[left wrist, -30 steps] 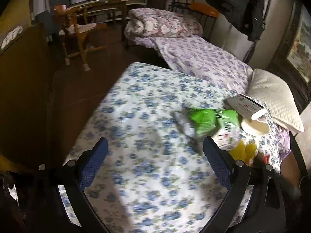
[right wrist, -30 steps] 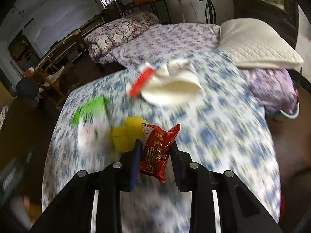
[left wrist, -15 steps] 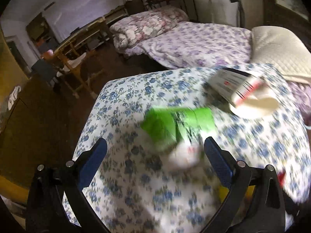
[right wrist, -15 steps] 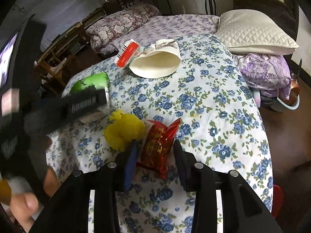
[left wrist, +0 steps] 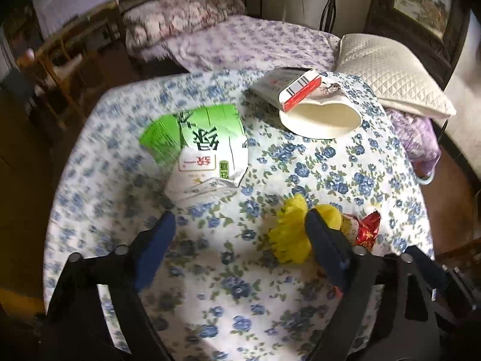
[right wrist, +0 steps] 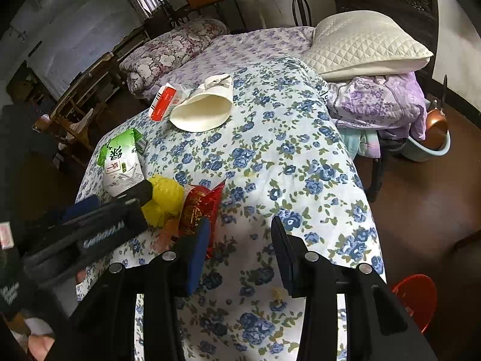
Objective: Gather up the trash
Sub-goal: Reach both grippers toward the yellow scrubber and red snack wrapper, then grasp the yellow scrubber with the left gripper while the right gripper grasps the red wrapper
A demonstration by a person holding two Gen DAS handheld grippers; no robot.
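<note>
The left tongs [left wrist: 237,228] stand wide and have just been narrowing with nothing between them, above the bench [left wrist: 300,165] near the green carton [left wrist: 207,144]. The right tongs [right wrist: 240,240] have opened and are empty, the red wrapper [right wrist: 201,204] lying beside their left pad. Crowded together, the 2 tongs could collide or nudge the yellow wad [right wrist: 163,198] away.

The left finger [left wrist: 326,248] covers part of the yellow wrapper [left wrist: 290,234]; the red packet [right wrist: 201,207] sits half behind the right finger [right wrist: 195,258].
</note>
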